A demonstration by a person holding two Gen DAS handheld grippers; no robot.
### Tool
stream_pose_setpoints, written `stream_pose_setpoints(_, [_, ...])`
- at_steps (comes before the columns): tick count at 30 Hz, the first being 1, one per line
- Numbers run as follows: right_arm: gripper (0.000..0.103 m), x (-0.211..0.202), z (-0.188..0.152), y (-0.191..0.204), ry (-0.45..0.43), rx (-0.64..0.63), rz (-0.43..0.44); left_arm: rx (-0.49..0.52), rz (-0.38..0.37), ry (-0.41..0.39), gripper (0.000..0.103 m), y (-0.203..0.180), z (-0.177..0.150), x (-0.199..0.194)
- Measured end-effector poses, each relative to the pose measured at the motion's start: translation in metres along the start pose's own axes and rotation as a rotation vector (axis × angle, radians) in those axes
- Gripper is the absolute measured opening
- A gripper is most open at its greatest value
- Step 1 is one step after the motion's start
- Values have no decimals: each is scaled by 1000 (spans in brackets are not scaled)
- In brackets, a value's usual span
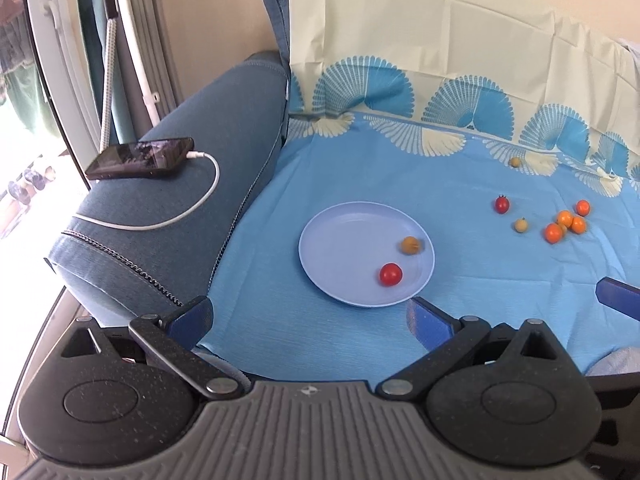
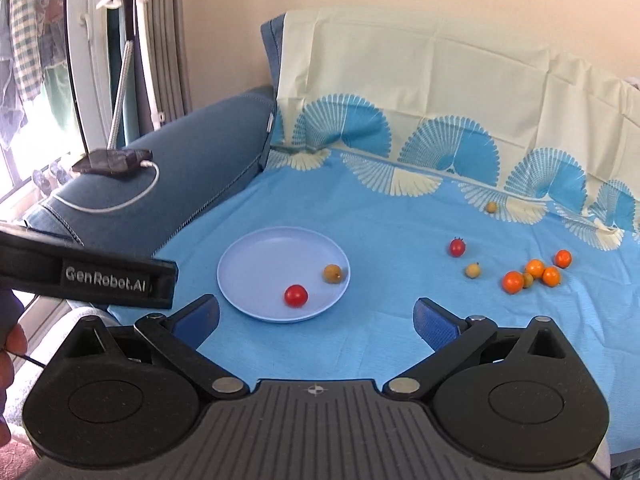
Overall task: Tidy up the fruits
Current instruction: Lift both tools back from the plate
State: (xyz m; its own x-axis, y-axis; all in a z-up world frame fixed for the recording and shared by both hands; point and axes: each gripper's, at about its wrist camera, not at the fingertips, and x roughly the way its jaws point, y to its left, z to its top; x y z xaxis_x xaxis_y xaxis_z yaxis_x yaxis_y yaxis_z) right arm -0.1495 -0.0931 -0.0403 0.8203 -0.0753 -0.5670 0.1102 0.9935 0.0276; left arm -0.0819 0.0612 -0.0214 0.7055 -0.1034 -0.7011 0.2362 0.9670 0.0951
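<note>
On the blue sheet [image 2: 304,208], the pale plate [image 2: 256,264] holds a red tomato [image 2: 296,295] and a tan fruit [image 2: 332,273]; the rest lie scattered well to its right. Both the left gripper [image 1: 310,314] and right gripper [image 2: 316,316] stand spread and empty, so the next pick probably means reaching to the orange cluster [image 2: 534,273].

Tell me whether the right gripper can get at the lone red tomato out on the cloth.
Probably yes: the right gripper is open and empty, and the red tomato sits apart from other fruit, with bare cloth between.

Two fruits [image 2: 296,295] in plate [image 2: 256,256]; loose fruits [image 2: 536,272] right.
</note>
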Motion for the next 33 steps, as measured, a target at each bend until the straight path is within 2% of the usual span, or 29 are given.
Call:
stream_pose_setpoints(7, [102,-20,-4,-3,-32,9,1,9,6,-30,103,-2,-2,-17])
stream_pose_setpoints(16, [102,-25,-3,-3,-51,2,-7,18,0,-50,103,-3,-2,-25])
stream_pose_setpoints(33, [102,-22,-3,0,-37,-8,-8,21,-1,-22,103,-2,0,-14])
